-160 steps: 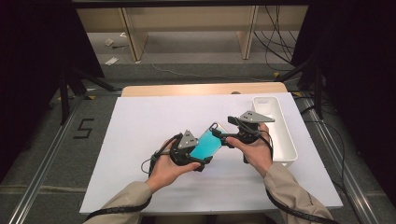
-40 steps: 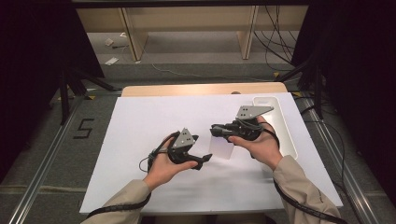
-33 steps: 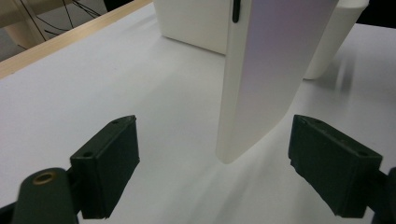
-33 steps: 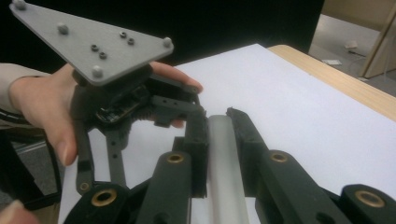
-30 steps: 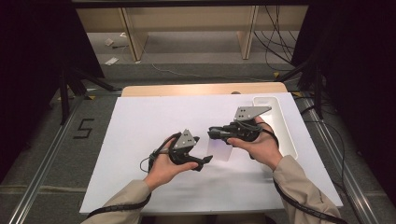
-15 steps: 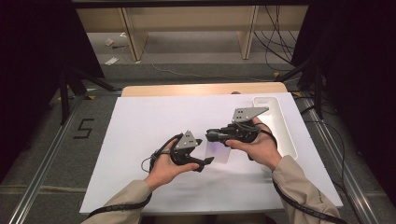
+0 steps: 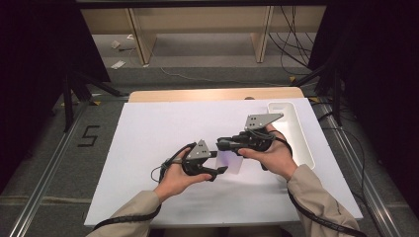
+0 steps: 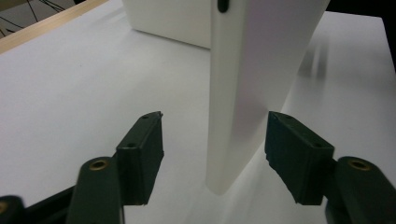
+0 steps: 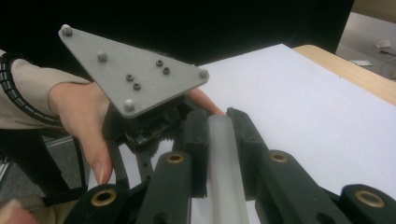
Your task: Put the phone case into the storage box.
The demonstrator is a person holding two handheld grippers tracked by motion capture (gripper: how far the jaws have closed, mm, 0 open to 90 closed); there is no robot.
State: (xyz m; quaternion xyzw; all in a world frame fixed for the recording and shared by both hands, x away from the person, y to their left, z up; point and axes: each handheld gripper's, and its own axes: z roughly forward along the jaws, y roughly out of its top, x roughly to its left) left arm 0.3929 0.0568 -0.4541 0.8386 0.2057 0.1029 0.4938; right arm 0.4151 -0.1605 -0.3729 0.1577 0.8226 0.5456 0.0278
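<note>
Passing a flat white case (image 7: 231, 161) between hands looks like the step: the right tool (image 7: 221, 144) is clamped on its top edge, holding it upright over the white worktop (image 7: 148, 133) near centre. The left tool (image 8: 212, 140), jaws just closing around its lower end, isn't pressing yet; next it must pinch squarely before the right lets go.

Bright overhead light washes the white table (image 7: 148, 143); surroundings from nine to three o'clock stay dark, close-ups slightly soft.

The flat white plastic slab (image 8: 252, 88) runs off the top edge in the left gripper view; from above, the right gripper (image 7: 222, 144) hides its far end.
</note>
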